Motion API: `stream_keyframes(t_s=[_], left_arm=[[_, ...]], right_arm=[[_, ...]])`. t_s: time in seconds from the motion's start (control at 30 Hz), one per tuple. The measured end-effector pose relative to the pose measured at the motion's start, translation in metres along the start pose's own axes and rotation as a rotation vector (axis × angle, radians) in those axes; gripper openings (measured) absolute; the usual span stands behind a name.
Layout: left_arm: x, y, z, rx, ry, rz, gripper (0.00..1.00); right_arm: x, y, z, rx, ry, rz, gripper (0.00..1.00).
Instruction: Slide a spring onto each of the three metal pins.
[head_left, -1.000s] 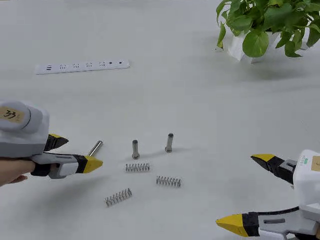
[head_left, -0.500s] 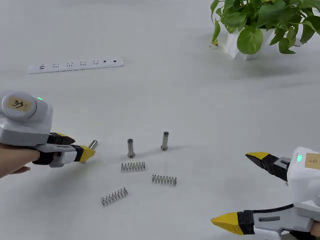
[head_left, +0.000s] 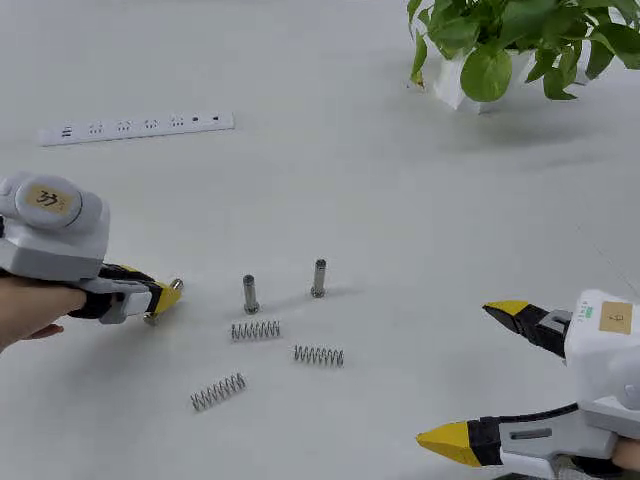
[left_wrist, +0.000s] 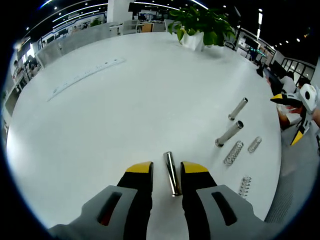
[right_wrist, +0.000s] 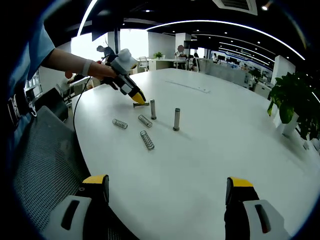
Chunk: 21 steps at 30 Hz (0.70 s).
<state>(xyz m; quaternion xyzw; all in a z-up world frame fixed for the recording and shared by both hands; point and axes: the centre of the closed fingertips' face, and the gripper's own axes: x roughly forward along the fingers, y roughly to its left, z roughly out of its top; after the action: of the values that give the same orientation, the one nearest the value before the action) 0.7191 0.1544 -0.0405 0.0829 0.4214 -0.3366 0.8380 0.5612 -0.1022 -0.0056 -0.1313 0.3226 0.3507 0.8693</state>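
Narrowed since the earlier frame, the yellow-tipped left gripper (head_left: 160, 297) is set about the lying silver metal pin (left_wrist: 171, 172) on the white table (head_left: 350, 180), clamping unconfirmed, the right gripper (head_left: 458, 372) held open; the pin could be squeezed out if pinched off-centre.

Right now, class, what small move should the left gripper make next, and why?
Probably close the left gripper on the pin lying between its jaws: a thin gap shows beside it, so it looks not yet gripped. The other two pins stand upright, while the three springs lie loose on the table.
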Motion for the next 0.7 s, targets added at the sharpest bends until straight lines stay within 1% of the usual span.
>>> stream_keyframes(t_s=[0.1,0.3,0.4,0.47,0.7], left_arm=[[0.0024,0.0002,0.0013,0.008,0.014,0.002,0.14],[0.006,-0.0004,0.0021,0.032,0.043,0.006,0.12],[0.0076,-0.0018,0.0006,0.048,0.067,0.01,0.1],[0.0082,-0.0023,-0.0001,0.058,0.077,0.013,0.09],[0.0092,-0.0012,-0.0002,0.083,0.115,0.049,0.07]], right_arm=[[-0.0012,0.0007,-0.0011,0.008,-0.003,0.002,0.97],[-0.0032,0.0004,-0.0033,0.013,-0.002,-0.006,0.97],[-0.0041,-0.0006,-0.0042,0.014,-0.002,-0.011,0.97],[-0.0044,-0.0007,-0.0042,0.011,-0.002,-0.012,0.97],[-0.0044,-0.0008,-0.0031,0.01,-0.008,-0.014,0.97]])
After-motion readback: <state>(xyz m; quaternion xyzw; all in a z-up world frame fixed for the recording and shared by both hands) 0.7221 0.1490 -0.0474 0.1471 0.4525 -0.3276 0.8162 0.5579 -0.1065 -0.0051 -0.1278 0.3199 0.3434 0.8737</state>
